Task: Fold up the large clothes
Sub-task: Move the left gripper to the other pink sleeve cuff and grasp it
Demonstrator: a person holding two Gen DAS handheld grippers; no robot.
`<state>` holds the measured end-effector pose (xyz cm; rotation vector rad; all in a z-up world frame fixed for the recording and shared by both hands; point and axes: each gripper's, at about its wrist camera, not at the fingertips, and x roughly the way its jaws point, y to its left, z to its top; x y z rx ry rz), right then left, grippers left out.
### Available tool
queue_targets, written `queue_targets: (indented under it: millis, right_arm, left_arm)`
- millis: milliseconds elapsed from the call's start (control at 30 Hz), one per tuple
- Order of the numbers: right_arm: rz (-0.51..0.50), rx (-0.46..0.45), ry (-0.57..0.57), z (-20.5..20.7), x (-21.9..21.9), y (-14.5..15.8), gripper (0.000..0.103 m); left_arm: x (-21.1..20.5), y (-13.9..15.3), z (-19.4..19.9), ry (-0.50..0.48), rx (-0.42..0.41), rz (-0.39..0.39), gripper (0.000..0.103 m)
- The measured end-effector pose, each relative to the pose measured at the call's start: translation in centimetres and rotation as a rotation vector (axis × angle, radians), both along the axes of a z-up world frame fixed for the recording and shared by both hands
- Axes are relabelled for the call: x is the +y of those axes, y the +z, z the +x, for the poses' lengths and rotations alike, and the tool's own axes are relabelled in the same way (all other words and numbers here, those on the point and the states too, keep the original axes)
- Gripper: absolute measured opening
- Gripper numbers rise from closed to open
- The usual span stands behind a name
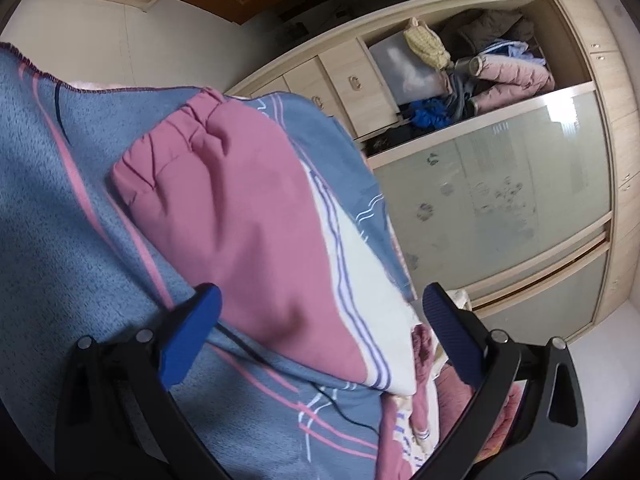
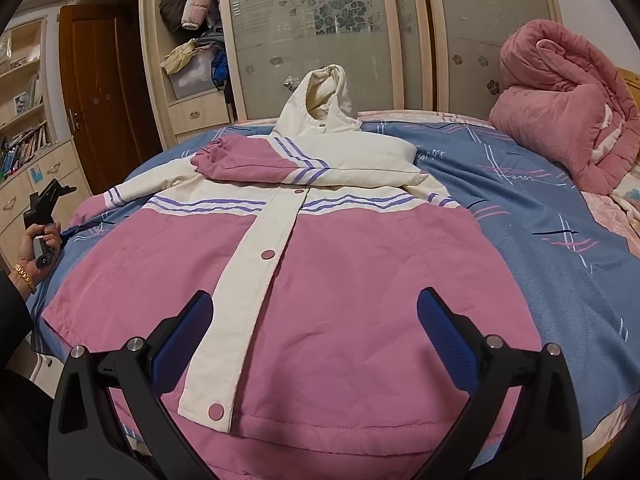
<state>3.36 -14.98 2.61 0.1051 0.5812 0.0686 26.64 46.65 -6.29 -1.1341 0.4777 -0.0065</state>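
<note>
The right hand-held gripper [image 2: 314, 316] hangs with its jaws spread wide and empty over the hem of the pink and cream jacket [image 2: 320, 264]. The jacket lies front-up on the bed [image 2: 540, 216], its long axis running away from this camera, hood [image 2: 326, 98] at the far end toward the wardrobe [image 2: 312, 32]. One sleeve [image 2: 248, 162] is folded across the chest. A rolled pink quilt [image 2: 560, 108] sits well apart on the right. At the bed's left edge a hand [image 2: 38, 250] holds the left hand-held gripper [image 1: 320, 304], likewise released, just beside a pink sleeve cuff [image 1: 224, 184].
</note>
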Motion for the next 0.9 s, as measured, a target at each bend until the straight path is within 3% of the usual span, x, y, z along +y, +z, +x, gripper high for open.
queue_targets:
  millis: [233, 533, 767, 900]
  right_arm:
    - [-0.006, 0.017, 0.026, 0.2, 0.6, -0.2, 0.102]
    - [0.009, 0.017, 0.028, 0.4, 0.7, -0.2, 0.102]
    - [0.004, 0.031, 0.04, 0.7, 1.3, -0.6, 0.102]
    - [0.0, 0.042, 0.043, 0.9, 1.2, -0.8, 0.102]
  left_arm:
    - [-1.4, 0.4, -0.7, -0.016, 0.027, 0.092, 0.101]
    - [-1.0, -0.5, 0.4, 0.019, 0.08, 0.077, 0.101]
    - [1.1, -1.1, 0.5, 0.127, -0.026, -0.019, 0.101]
    - [1.5, -1.4, 0.3, 0.16, -0.046, -0.021, 0.096]
